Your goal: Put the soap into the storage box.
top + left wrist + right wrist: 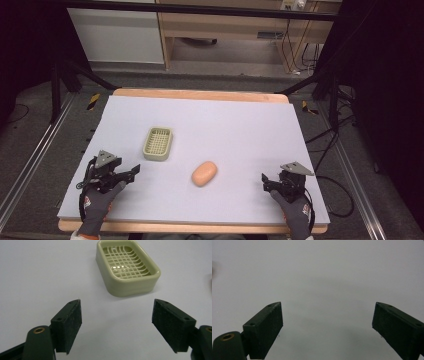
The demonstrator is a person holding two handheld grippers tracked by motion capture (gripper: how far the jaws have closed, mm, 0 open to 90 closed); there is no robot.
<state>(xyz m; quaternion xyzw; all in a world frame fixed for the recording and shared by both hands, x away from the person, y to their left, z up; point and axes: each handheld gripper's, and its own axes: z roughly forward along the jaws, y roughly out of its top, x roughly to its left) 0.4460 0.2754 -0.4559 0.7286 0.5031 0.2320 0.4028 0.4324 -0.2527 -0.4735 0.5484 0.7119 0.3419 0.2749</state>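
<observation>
Left gripper [131, 172] at near left of sheet [240, 125], jaws spread wide, nothing between them; gloved hand [97, 205] behind it. Right gripper [266, 181] at near right, jaws likewise wide and empty, resting low over bare sheet. Both well apart from each other and from the work.

Soap [204, 173]: orange, oval, lying flat on the sheet between the two grippers, nearer the front edge than the middle. Free on all sides, touching nothing.

Dish [158, 143]: pale green, rectangular, slotted floor, upright, empty. Just beyond and left of the soap, apart from it. Seen from the left gripper view straight ahead of the open jaws, dish [127, 267] with bare grid inside.

Progress, as judged: at the very start. Likely aim: soap into dish. Nothing grasped, nothing moved into the dish; reach, grasp, lift, carry and release all left to do.

Room for moving: open sheet all round the soap, so approach possible from either side; right gripper with an unobstructed line across bare sheet, left gripper nearer the dish. Short carry from soap to dish, no obstacle between. Dish rim raised, so soap to be lifted over it, not slid. Sheet ends close behind both grippers; wooden table edge [200, 94] far beyond the dish, well clear of the work.
</observation>
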